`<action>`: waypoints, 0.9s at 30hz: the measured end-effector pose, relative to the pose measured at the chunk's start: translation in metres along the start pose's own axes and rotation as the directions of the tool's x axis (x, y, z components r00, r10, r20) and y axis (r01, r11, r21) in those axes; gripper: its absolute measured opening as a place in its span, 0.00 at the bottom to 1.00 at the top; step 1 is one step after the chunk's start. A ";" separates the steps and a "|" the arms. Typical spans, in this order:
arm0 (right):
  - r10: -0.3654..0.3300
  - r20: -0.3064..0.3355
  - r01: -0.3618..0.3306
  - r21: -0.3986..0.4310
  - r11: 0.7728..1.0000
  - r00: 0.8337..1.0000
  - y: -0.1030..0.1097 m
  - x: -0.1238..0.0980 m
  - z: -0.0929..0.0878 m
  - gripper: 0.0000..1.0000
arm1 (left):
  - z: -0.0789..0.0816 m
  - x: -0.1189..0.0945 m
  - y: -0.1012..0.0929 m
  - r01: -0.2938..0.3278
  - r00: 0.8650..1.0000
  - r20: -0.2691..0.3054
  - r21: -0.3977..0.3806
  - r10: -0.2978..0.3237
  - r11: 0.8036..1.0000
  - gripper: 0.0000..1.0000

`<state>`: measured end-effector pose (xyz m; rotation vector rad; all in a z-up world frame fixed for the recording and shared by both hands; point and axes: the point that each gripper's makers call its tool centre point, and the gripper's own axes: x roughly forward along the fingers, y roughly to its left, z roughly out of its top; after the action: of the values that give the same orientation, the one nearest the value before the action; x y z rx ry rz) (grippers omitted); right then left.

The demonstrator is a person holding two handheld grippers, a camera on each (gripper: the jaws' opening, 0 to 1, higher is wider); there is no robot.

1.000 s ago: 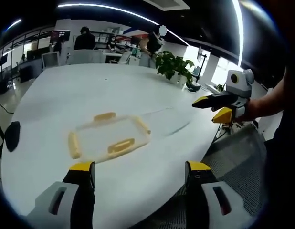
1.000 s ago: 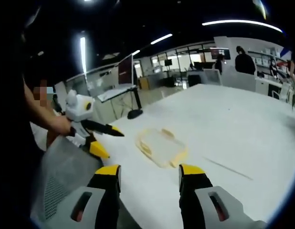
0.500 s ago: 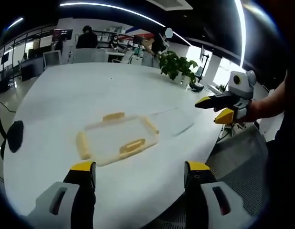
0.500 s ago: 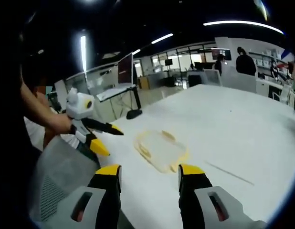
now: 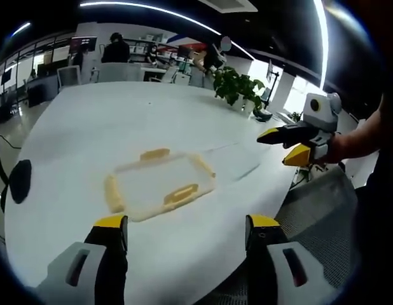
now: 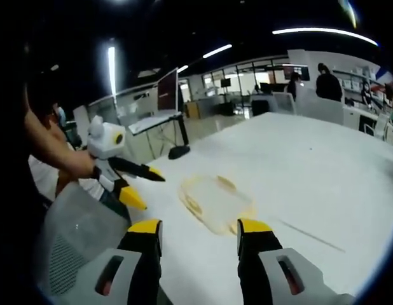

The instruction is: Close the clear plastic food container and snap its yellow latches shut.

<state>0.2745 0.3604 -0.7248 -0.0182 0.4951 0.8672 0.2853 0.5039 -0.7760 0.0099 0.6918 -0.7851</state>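
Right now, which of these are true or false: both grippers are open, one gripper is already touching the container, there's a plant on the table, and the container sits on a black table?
Both grippers are open: true; the left gripper and right gripper each show spread jaws.
One gripper touches the container: false; both are held apart from it.
A plant stands on the table's far side: true.
The table is black: false; it is white.

Bare white table [image 5: 88, 127] all round the container [image 5: 159, 187]; potted plant [image 5: 238, 89] seemingly well clear.
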 end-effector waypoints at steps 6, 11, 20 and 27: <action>-0.004 0.007 0.004 0.004 1.000 1.000 0.003 0.004 0.003 0.46 | 0.005 0.001 0.007 0.010 1.000 -0.006 0.026 -0.010 1.000 0.75; -0.002 0.009 0.002 0.004 1.000 1.000 0.003 0.008 0.004 0.46 | 0.007 0.001 0.014 -0.001 1.000 -0.005 0.030 0.001 1.000 0.74; 0.008 0.005 -0.008 -0.006 1.000 1.000 -0.001 0.016 0.009 0.46 | 0.008 -0.001 0.023 -0.010 1.000 -0.013 0.056 0.011 0.998 0.76; 0.014 -0.004 -0.014 -0.022 1.000 1.000 -0.003 0.025 0.013 0.45 | 0.010 0.003 0.030 -0.004 0.999 -0.031 0.074 0.007 0.997 0.76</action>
<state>0.2951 0.3793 -0.7246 -0.0361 0.4898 0.8867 0.3122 0.5213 -0.7770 0.0911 0.6922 -0.8064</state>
